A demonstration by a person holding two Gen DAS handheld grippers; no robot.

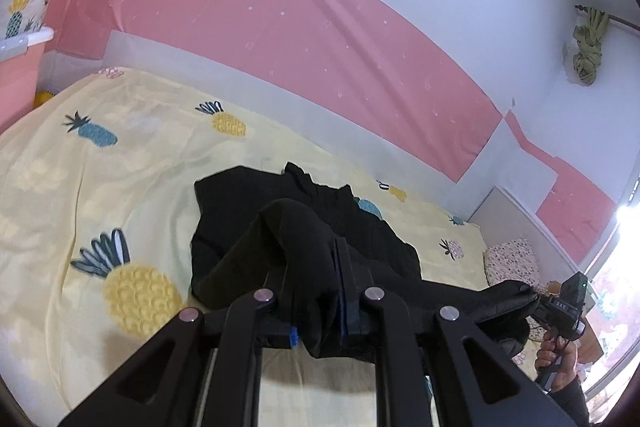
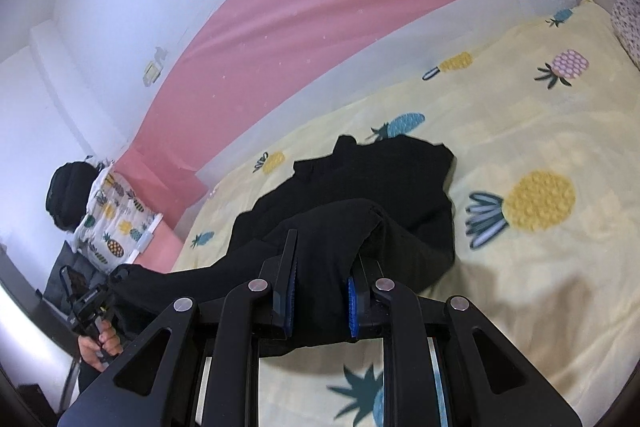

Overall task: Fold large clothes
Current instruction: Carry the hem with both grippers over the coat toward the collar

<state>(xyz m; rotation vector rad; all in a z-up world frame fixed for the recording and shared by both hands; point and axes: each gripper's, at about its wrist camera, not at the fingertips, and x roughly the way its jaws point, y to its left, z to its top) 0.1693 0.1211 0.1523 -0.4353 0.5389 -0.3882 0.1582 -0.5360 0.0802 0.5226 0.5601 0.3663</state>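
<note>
Two grippers each clamp one black garment (image 1: 304, 227): left gripper (image 1: 316, 267) and right gripper (image 2: 320, 267) pinch bunched cloth. Garment's far end rests on pineapple-print bedsheet (image 1: 120, 155). Right gripper's lettering is unreadable. Pink wall panel (image 1: 260, 15) behind.

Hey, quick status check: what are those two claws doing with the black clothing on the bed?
Left gripper and right gripper both shut on black garment. Near edge lifted, rest lying on pineapple sheet. Nothing in the way.
</note>
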